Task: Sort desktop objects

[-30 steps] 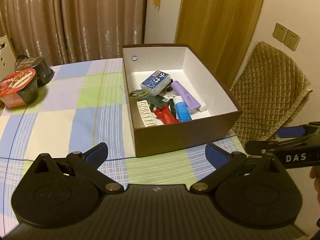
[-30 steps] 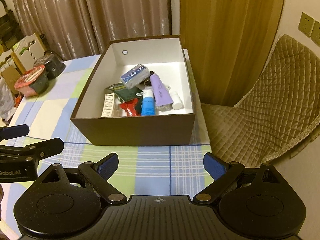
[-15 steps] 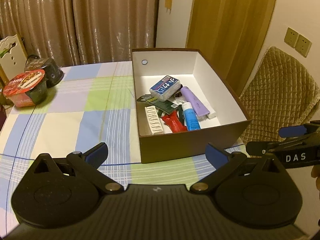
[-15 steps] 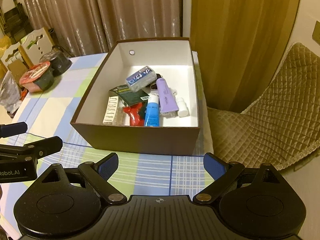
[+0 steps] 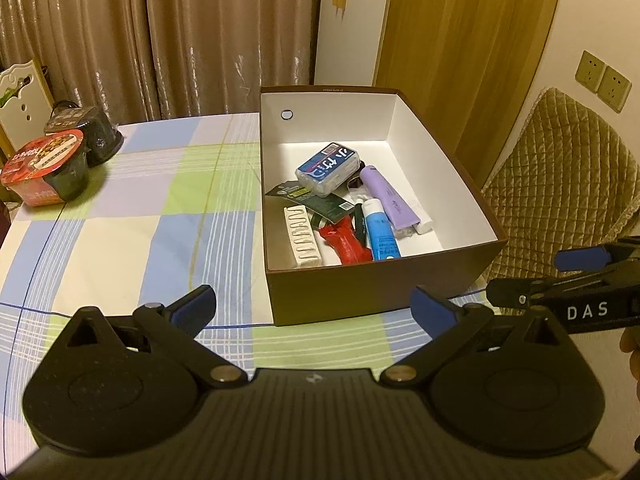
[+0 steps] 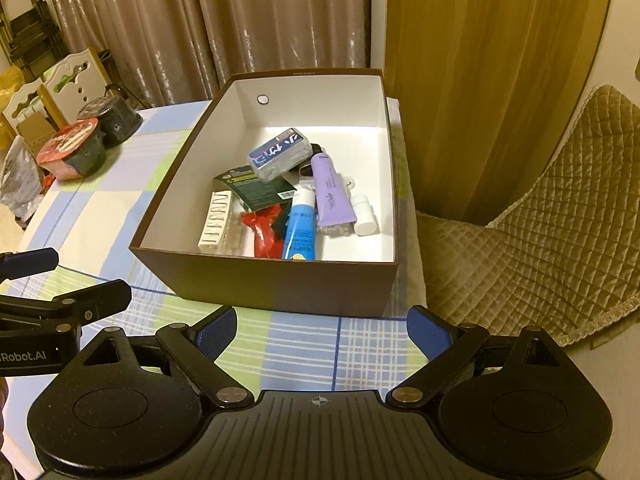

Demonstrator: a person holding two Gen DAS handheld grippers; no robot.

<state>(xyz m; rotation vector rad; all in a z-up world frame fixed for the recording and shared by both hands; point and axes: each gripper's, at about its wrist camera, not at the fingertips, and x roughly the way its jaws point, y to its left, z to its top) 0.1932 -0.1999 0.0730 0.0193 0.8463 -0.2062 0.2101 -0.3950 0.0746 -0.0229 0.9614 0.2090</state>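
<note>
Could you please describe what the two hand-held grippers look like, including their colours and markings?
Both are matte black. The left hand-held gripper has two angled linkage arms with brass-coloured pivot pins, round black discs at the base, a ribbed body and blue finger pads. The right hand-held gripper matches it. Seen side-on, white lettering reads "DAS" on the right one and "Robot.AI" on the left.
</note>
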